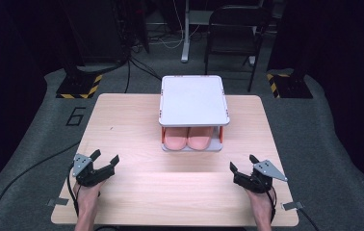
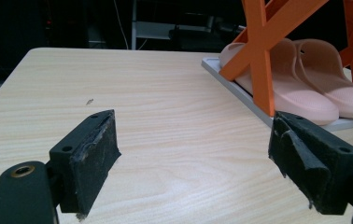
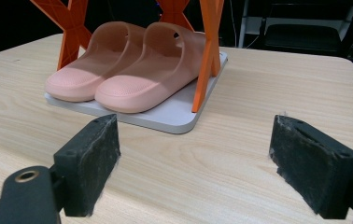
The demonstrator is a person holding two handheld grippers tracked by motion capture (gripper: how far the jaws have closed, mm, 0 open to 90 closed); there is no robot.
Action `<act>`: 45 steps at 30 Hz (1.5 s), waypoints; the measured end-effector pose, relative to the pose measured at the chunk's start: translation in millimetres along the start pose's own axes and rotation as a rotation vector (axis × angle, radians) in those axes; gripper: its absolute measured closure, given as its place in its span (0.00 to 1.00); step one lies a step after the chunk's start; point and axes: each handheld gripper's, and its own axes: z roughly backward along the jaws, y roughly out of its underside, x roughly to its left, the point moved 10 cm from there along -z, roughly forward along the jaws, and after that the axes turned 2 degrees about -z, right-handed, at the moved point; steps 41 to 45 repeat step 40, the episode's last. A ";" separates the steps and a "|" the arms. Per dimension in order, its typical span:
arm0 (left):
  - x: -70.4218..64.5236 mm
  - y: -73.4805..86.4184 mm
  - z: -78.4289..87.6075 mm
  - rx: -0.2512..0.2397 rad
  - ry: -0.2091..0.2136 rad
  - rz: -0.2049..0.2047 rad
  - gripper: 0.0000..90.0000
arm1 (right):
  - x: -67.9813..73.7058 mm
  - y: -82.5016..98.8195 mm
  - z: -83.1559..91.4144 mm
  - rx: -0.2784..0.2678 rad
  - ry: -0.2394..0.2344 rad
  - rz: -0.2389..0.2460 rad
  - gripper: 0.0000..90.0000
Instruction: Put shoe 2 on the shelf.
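A small two-level rack (image 1: 193,100) with white shelves and orange legs stands at the middle back of the wooden table (image 1: 136,125). A pair of pink slippers (image 1: 188,138) lies side by side on its lower shelf, toes toward me. My left gripper (image 1: 105,159) rests near the front left, open and empty. My right gripper (image 1: 242,162) rests near the front right, also open and empty. In the left gripper view the slippers (image 2: 305,86) lie ahead to the right behind an orange leg (image 2: 261,56). In the right gripper view the slippers (image 3: 128,74) lie ahead to the left on the white shelf (image 3: 174,119).
A black folding chair (image 1: 233,33) and a desk leg (image 1: 186,31) stand on the floor beyond the table. Two black stand bases with yellow-black tape (image 1: 79,86) flank the far corners. Cables trail over the grey floor. Tape tabs (image 1: 57,201) mark the table's front corners.
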 end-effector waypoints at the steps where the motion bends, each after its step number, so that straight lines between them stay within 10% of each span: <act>1: 0.0 1.5 0.1 0.014 0.009 -0.007 0.17 | 0.3 0.2 0.3 0.000 -0.001 -0.001 0.17; 45: 1.3 15.2 -5.4 0.064 -0.004 0.020 0.20 | -4.6 9.7 -1.7 0.045 -0.001 -0.028 0.17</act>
